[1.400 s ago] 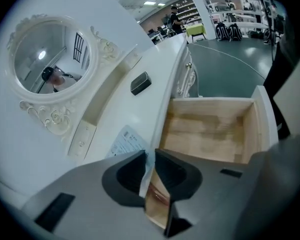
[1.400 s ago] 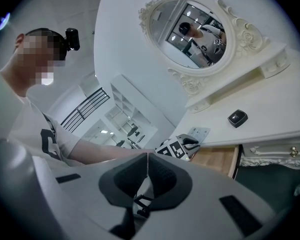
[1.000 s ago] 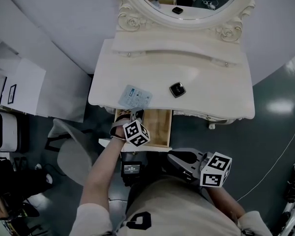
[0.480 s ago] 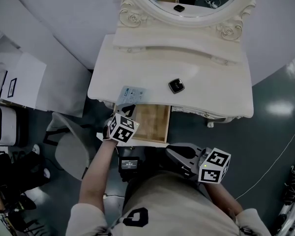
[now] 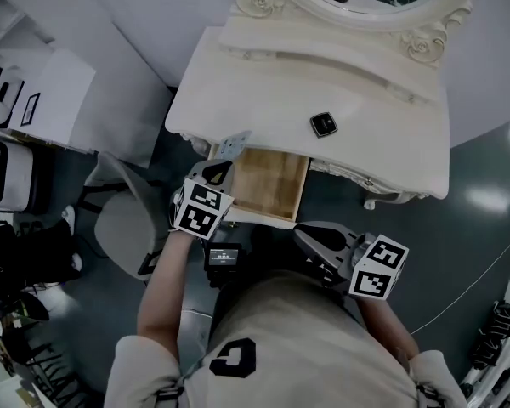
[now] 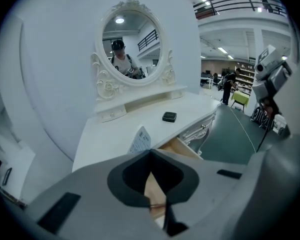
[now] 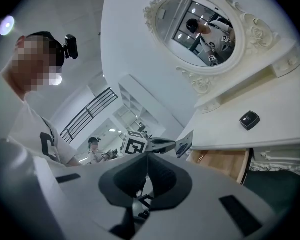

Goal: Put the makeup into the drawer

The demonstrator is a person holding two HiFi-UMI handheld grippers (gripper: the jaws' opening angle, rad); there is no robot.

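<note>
Sachet pinched in my left gripper at the open drawer's back left corner

My left jaws are clamped on the thin pale blue sachet, which sticks up from their tips by the front edge of the table, just beside the wooden drawer. A black compact lies on the tabletop, well apart from it. My right gripper sits low by my body, jaws together with nothing between them
</note>
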